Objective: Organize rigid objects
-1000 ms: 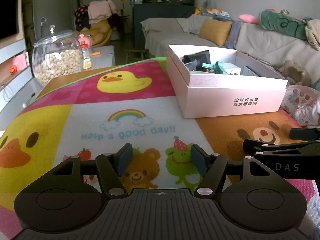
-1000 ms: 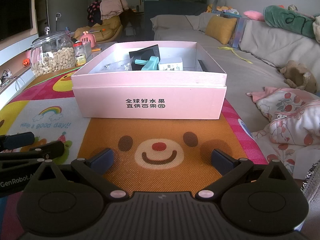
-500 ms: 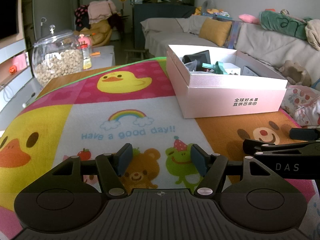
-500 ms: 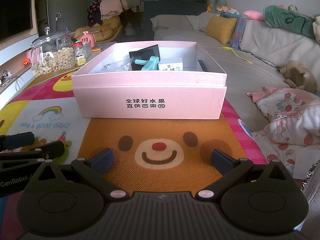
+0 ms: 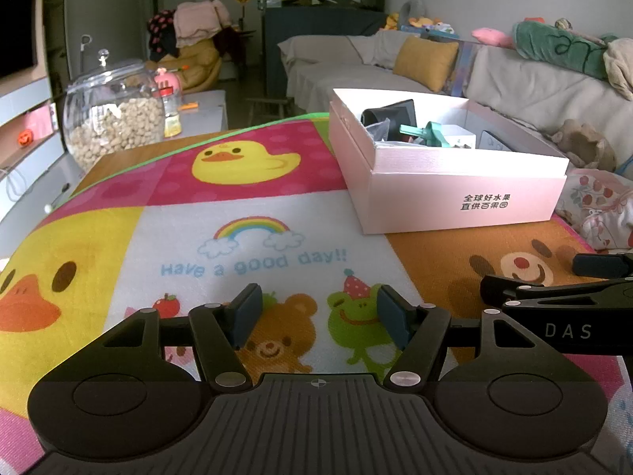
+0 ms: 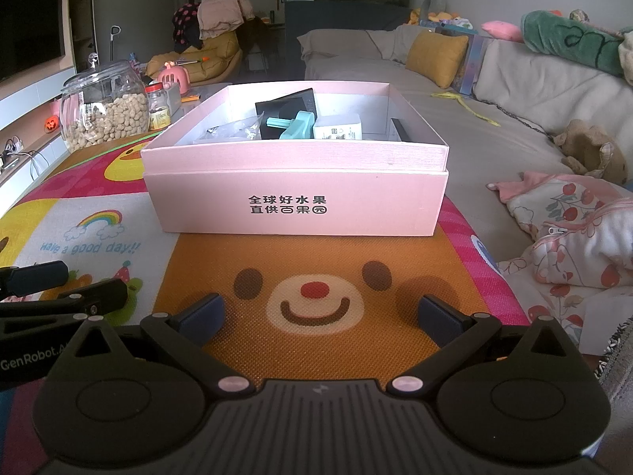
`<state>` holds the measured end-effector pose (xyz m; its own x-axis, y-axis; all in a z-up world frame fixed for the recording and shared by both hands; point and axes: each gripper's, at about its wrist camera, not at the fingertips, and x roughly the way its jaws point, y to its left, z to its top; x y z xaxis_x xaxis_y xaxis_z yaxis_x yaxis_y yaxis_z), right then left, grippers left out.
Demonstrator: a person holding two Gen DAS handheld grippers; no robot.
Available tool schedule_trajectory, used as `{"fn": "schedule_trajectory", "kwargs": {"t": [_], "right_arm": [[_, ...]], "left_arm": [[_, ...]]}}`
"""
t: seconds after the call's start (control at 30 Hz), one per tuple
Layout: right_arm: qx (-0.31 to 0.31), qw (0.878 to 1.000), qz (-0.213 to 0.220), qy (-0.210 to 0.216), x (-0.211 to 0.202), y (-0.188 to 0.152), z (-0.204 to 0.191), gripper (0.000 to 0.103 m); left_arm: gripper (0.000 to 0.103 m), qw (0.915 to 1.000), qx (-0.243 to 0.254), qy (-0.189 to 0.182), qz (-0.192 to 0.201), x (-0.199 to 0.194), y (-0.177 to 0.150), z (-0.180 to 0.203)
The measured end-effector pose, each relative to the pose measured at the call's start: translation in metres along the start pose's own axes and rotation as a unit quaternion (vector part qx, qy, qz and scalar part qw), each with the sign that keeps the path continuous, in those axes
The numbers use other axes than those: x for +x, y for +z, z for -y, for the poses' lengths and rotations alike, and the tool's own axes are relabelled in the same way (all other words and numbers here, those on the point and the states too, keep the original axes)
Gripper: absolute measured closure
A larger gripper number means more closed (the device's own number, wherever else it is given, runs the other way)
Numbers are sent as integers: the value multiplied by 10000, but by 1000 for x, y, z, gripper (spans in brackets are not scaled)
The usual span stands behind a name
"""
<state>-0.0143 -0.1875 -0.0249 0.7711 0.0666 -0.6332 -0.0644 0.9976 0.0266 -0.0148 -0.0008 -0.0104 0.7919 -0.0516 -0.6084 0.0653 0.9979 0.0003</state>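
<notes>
Nothing is shifting since the earlier frames. The left gripper (image 5: pixel 318 316) and right gripper (image 6: pixel 320 314) are hovering low over the cartoon mat (image 6: pixel 316 261), jaws spread and empty, facing the pink box (image 6: pixel 294 202).

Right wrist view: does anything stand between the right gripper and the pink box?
Nothing visible does. The right gripper is open, and only bare mat with the bear face lies between it and the pink box. The left gripper sits off to the side.
</notes>
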Motion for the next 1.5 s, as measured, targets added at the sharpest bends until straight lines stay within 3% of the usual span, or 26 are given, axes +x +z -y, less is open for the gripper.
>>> {"fn": "schedule_trajectory", "kwargs": {"t": [1.5], "right_arm": [[1,10000,0,-1,0,0,0,0]], "left_arm": [[34,10000,-33,-44,-7,0,1,0]]}}
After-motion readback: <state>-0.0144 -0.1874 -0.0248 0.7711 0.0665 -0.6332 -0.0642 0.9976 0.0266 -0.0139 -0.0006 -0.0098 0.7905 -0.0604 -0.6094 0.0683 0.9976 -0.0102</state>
